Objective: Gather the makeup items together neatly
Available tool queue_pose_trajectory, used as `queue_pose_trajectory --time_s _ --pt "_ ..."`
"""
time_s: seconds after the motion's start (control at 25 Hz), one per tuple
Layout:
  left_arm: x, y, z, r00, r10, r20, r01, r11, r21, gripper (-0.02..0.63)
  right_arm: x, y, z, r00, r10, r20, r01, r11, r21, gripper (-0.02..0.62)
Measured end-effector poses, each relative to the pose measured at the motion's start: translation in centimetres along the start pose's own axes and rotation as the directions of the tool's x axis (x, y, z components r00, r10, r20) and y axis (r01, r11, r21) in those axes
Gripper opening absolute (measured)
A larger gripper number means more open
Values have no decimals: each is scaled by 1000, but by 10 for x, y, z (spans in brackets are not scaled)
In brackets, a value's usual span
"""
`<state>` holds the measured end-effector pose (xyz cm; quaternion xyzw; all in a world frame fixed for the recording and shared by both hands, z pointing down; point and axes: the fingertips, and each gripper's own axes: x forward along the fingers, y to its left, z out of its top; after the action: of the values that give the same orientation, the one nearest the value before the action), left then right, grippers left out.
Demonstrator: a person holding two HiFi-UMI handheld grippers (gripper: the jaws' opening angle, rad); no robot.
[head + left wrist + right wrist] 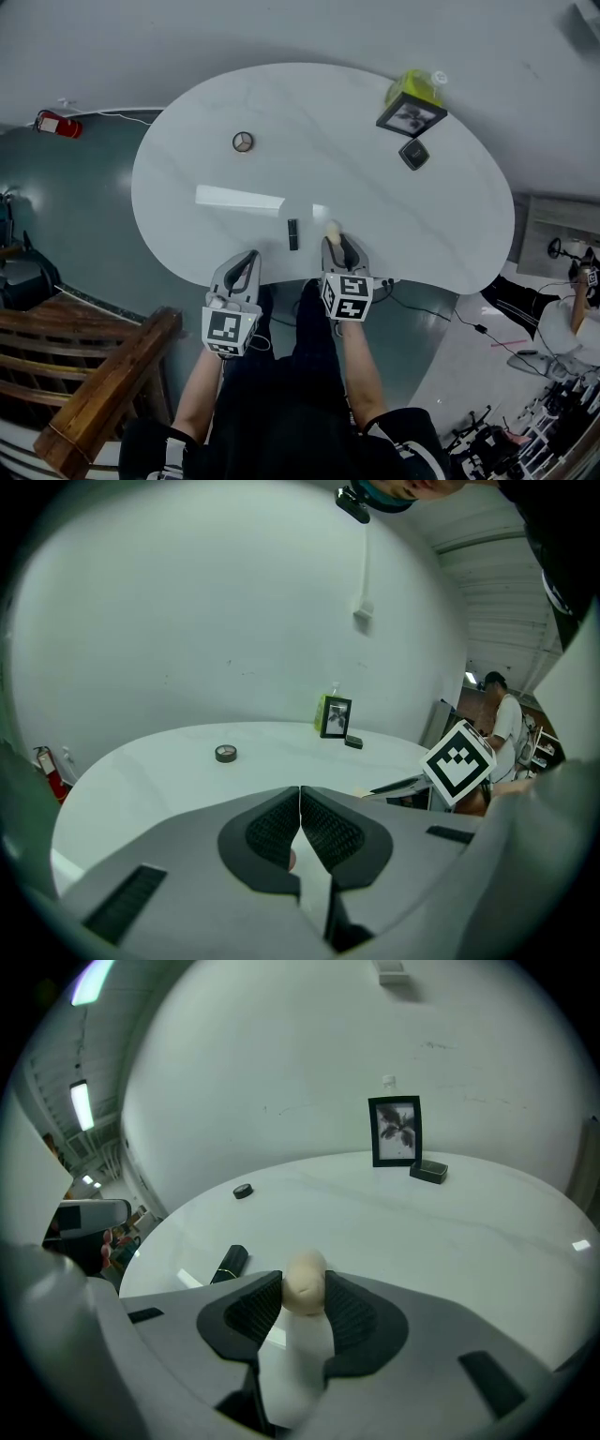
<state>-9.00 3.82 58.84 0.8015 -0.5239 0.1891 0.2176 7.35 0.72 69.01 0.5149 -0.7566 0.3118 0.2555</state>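
Head view: tube (292, 233) near table (394, 234) edge.

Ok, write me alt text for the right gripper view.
The right tool grips a beige egg-shaped sponge over a white table. Beyond are a black tube at left, a small round item, and a framed picture beside a black case at the far edge.

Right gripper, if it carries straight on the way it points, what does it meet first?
Most likely bare tabletop: the right gripper, shut on the beige sponge, points down at it. The black tube lies left of that line; the picture frame stands far beyond.
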Motion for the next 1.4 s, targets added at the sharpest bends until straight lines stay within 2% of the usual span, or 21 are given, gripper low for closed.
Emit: queue_pose_trajectory --time_s 0.32,0.52,0.88,1.4 --pt "-2 1 -5 1000 -15 -3 15 1000 5 20 0 5 -1 1000 16 11 -16 1000 -17 162" --pt "-4 3 -3 1000 -6 -1 6 1000 2 20 -1 12 -2 999 44 8 -44 999 -26 228" --pt "-7 3 -1 1000 1 6 -1 1000 2 20 -8 13 5 999 43 21 -43 998 -37 229" --pt "-17 1 21 998 -1 56 -1 1000 26 20 -33 16 37 996 32 86 -26 997 -74 229"
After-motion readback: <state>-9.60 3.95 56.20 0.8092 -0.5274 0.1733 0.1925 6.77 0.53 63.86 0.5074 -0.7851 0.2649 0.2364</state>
